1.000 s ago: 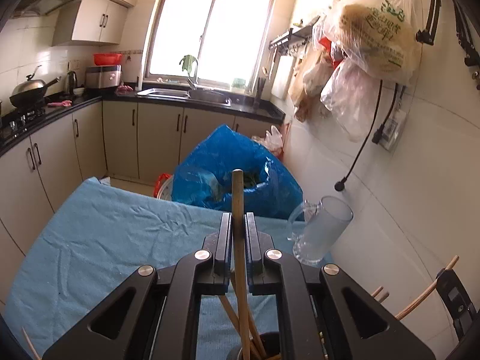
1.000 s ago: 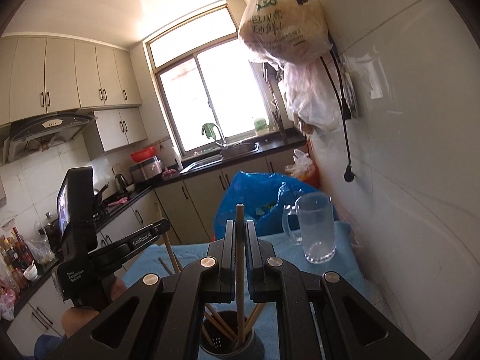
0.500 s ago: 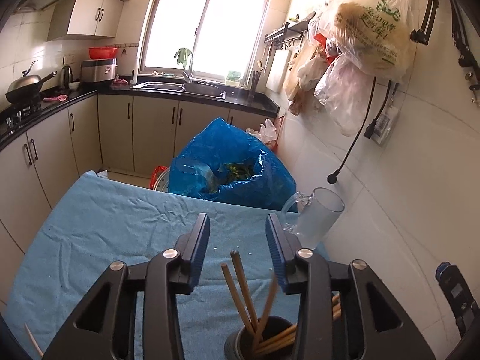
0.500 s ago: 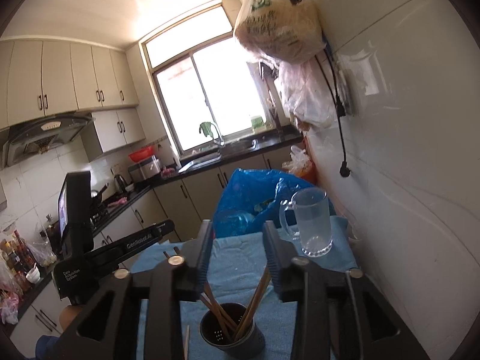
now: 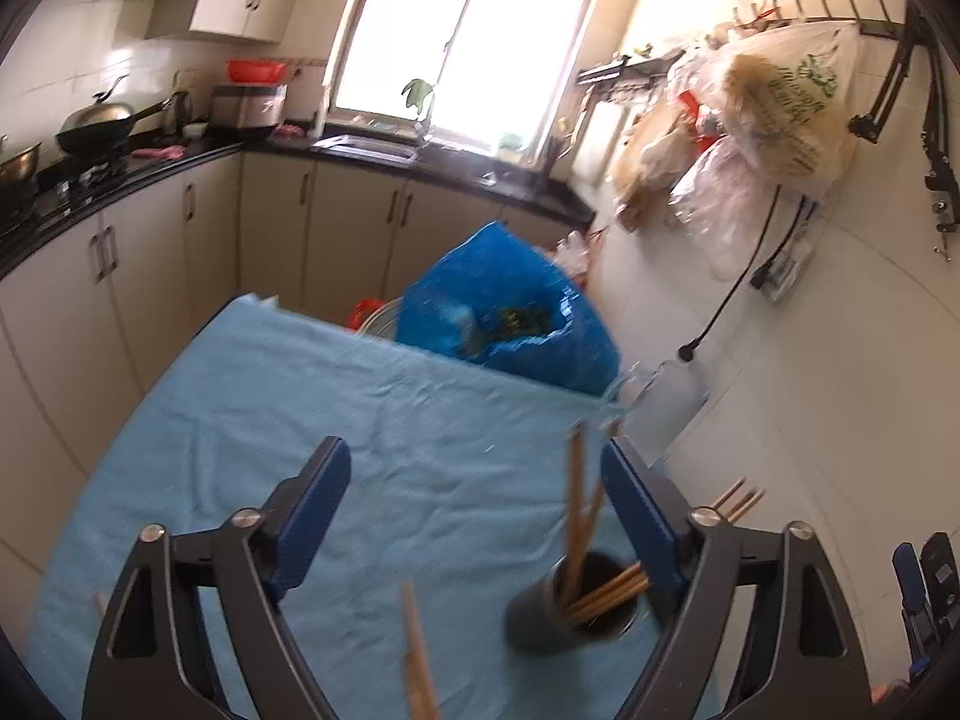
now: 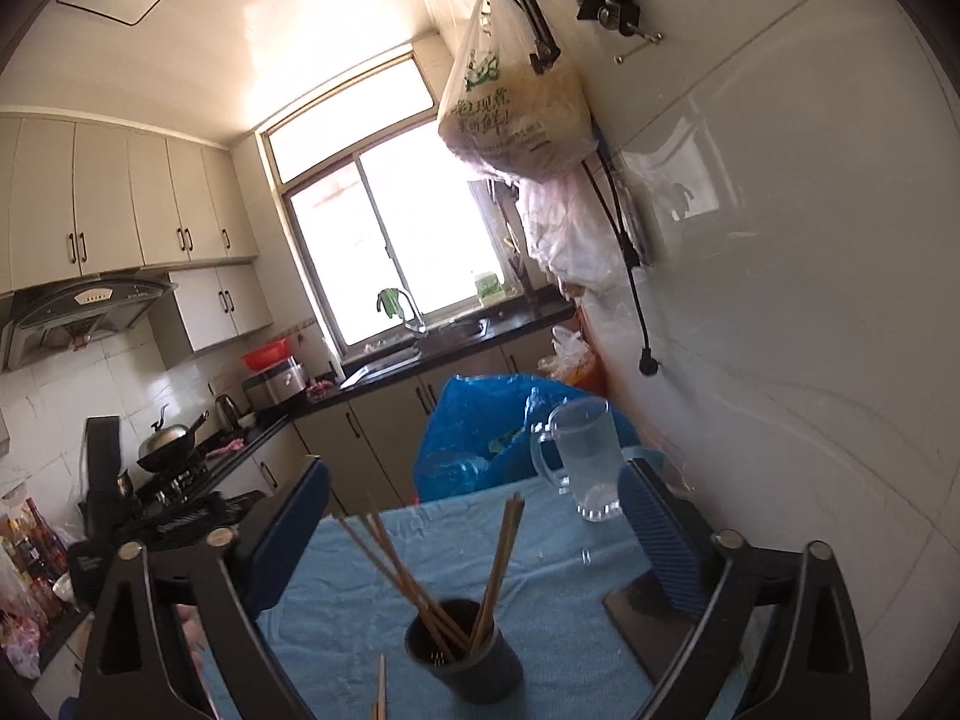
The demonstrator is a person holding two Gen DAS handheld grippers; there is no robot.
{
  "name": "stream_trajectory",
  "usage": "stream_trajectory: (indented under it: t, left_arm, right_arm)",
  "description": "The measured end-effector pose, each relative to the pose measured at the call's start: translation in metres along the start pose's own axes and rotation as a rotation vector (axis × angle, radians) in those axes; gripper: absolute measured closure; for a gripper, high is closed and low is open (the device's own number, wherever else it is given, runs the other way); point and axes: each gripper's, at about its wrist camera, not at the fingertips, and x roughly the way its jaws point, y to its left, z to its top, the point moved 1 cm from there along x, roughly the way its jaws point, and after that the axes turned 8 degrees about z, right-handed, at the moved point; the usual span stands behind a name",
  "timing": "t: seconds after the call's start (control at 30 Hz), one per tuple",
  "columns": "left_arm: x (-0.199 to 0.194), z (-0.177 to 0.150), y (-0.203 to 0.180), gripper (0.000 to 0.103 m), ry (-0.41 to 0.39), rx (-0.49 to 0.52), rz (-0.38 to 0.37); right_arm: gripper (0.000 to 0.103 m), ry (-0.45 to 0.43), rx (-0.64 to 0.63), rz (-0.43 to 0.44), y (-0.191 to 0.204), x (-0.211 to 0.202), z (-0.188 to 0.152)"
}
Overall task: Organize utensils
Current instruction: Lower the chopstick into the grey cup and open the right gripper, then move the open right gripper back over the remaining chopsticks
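Note:
A dark cup (image 5: 543,618) holding several wooden chopsticks (image 5: 577,516) stands on the blue cloth (image 5: 336,420). In the left wrist view it sits low and to the right, by the right finger. My left gripper (image 5: 473,445) is opening, and its pads touch nothing. A loose chopstick (image 5: 420,663) shows blurred at the bottom edge. In the right wrist view the cup (image 6: 465,660) and its chopsticks (image 6: 414,576) stand below and between the fingers of my right gripper (image 6: 477,465), which is also opening and holds nothing. Another loose chopstick (image 6: 380,687) lies in front of the cup.
A glass mug (image 6: 588,456) stands at the table's far right by the white wall. Behind the table's far edge bulges a blue plastic bag (image 5: 510,312). A flat dark slab (image 6: 636,618) lies right of the cup. Cabinets line the left side, and bags (image 5: 780,108) hang on the wall.
Both grippers were shut on an upright chopstick over the cup. Each has let go, the sticks now lean in the cup, and both jaws have spread wide. The left gripper has shifted left.

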Motion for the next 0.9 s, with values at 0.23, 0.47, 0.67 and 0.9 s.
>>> stream_trajectory:
  t: [0.23,0.47,0.67,0.9]
  left_arm:
    - [-0.017,-0.043,0.077,0.013,0.109,-0.058,0.071]
    - [-0.017,-0.104,0.182,0.013,0.287,-0.163,0.189]
    - [-0.001,-0.139,0.253,0.015,0.403,-0.325,0.253]
    - [0.037,-0.148,0.266,0.041,0.489,-0.33,0.313]
  right_arm:
    - [0.0,0.111,-0.013,0.035,0.013,0.003,-0.037]
    - [0.0,0.231,-0.034,0.086,0.033,0.015,-0.079]
    - [0.0,0.314,-0.05,0.13,0.054,0.03,-0.105]
    - [0.0,0.35,-0.131,0.166,0.082,0.03,-0.121]
